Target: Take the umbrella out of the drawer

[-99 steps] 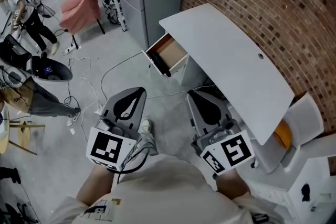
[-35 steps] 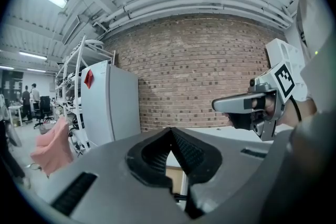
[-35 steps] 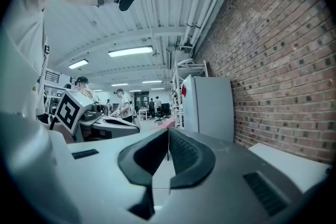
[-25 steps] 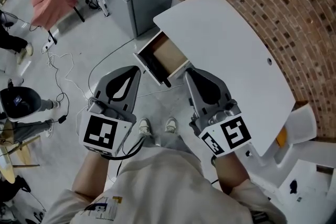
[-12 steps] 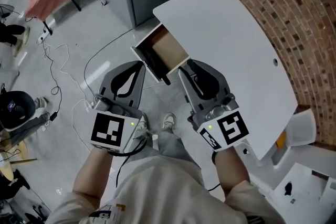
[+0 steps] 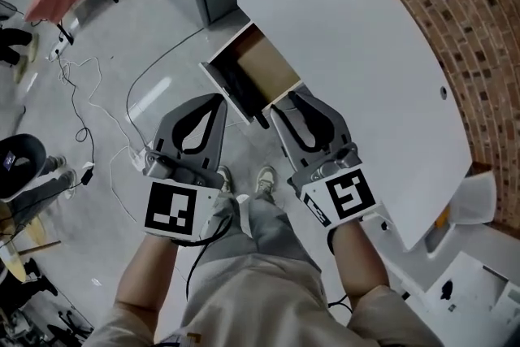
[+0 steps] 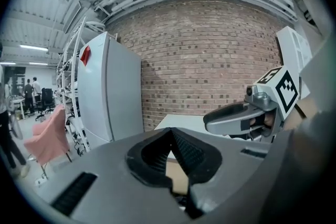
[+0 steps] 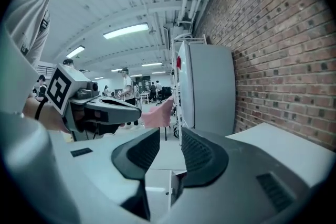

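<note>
Both grippers have come down toward the open drawer [image 6: 266,61] since a second ago, and the end of its front panel now sits between them. Your right gripper [image 6: 288,103], shut back then, is opening: its jaws stand apart with nothing between them, tips just beside the drawer's side, close along the tabletop [image 6: 366,45] edge. Your left gripper [image 6: 215,100] has its jaws together at the tips, empty, above bare floor [image 6: 162,45] just off the drawer front. You have open room on the floor side, where only cables [image 6: 77,101] trail well apart. As for the umbrella, a dark shape [image 6: 234,85] lies along the inside of the drawer front and you cannot tell whether that is it; the rest shows bare brown board
</note>
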